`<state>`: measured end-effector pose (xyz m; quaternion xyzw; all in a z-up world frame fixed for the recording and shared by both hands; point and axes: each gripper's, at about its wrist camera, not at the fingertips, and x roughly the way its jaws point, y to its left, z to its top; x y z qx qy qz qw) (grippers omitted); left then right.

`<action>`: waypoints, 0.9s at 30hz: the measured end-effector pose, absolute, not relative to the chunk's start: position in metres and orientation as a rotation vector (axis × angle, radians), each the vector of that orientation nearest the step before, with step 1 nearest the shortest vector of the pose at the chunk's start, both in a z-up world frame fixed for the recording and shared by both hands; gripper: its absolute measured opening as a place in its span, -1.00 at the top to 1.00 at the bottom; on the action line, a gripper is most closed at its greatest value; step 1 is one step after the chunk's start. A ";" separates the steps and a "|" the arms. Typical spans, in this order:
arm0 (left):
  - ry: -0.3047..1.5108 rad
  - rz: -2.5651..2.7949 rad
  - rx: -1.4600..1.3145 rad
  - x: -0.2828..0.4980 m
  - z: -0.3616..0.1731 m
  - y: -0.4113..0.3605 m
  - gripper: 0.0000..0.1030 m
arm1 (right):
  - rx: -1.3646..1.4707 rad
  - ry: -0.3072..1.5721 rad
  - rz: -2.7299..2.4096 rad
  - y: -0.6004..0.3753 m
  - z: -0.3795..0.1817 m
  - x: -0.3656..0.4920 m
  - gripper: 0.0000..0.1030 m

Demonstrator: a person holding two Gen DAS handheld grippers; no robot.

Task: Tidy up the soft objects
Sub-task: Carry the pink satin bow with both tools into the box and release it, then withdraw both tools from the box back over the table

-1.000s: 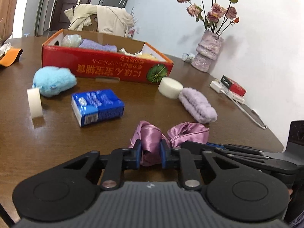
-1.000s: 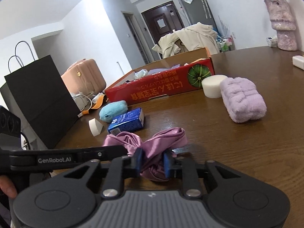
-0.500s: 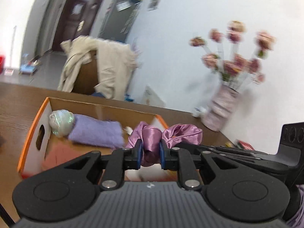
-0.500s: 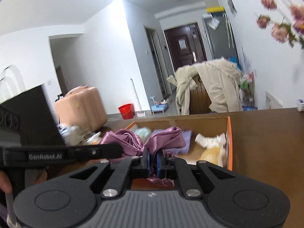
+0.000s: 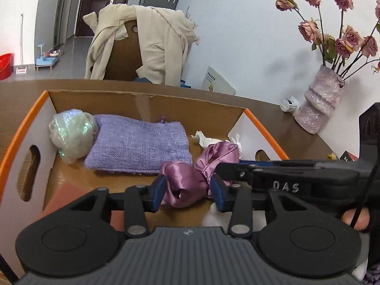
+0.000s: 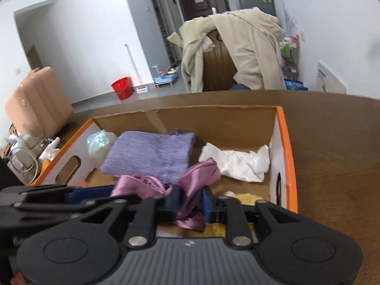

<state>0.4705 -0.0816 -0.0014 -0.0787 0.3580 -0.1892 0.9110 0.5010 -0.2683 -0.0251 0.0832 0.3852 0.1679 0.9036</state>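
Note:
A pink satin bow (image 5: pixel 190 180) hangs over the inside of the open cardboard box (image 5: pixel 147 99). My left gripper (image 5: pixel 187 193) has its jaws spread, with the bow loose between them. My right gripper (image 6: pixel 190 201) has also widened around the bow (image 6: pixel 190 182), which still sits between its blue pads (image 6: pixel 207 204). In the box lie a lilac knitted pouch (image 5: pixel 140 147), an iridescent wrapped ball (image 5: pixel 71 133), white crumpled cloth (image 6: pixel 237 161) and something yellow (image 6: pixel 247 198).
A vase of dried roses (image 5: pixel 320 109) stands on the brown table to the right. A chair draped with a beige coat (image 6: pixel 237 47) is behind the box. A pink suitcase (image 6: pixel 38 102) and a red bucket (image 6: pixel 122 87) stand beyond the table.
Both grippers carried the bow from the table up over the box. Their jaws have opened wider, the left most, and the bow sits lower in the box.

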 end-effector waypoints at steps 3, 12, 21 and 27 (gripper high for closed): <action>0.708 -0.384 -0.157 0.460 0.012 -0.077 0.06 | 0.175 0.771 0.347 -0.271 -0.017 0.496 0.46; 0.566 -0.327 -0.105 0.385 0.074 -0.051 -0.23 | 0.141 0.660 0.354 -0.284 0.048 0.443 0.25; 0.429 -0.273 -0.051 0.276 0.118 -0.022 -0.52 | 0.095 0.526 0.361 -0.299 0.107 0.346 -0.11; 0.364 -0.223 -0.038 0.212 0.118 -0.010 -0.65 | 0.057 0.455 0.347 -0.306 0.117 0.278 -0.30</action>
